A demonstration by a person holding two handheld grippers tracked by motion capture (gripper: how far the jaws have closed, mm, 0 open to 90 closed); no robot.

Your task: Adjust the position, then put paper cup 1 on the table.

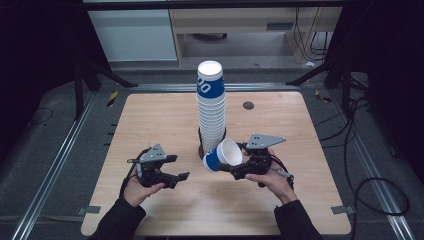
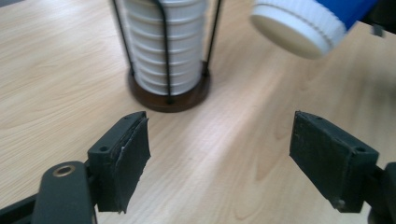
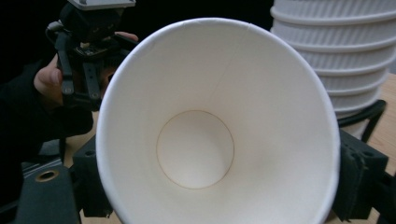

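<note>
A tall stack of white ribbed paper cups (image 1: 211,107), topped by a blue-banded one, stands in a dark wire holder (image 2: 169,95) at the middle of the wooden table. My right gripper (image 1: 237,159) is shut on a single blue-and-white paper cup (image 1: 222,156), held on its side just right of the holder's foot. Its white mouth (image 3: 215,126) faces the right gripper view, with a black jaw on each side of it. My left gripper (image 1: 177,167) stands open and holds nothing, to the left of the cup, its jaws (image 2: 219,158) pointing toward the holder and the cup's base (image 2: 303,23).
The wooden table (image 1: 150,115) has bare surface left and right of the stack. A small dark round fitting (image 1: 248,105) sits at the back right. Black frame legs and cables (image 1: 360,150) lie on the floor around the table.
</note>
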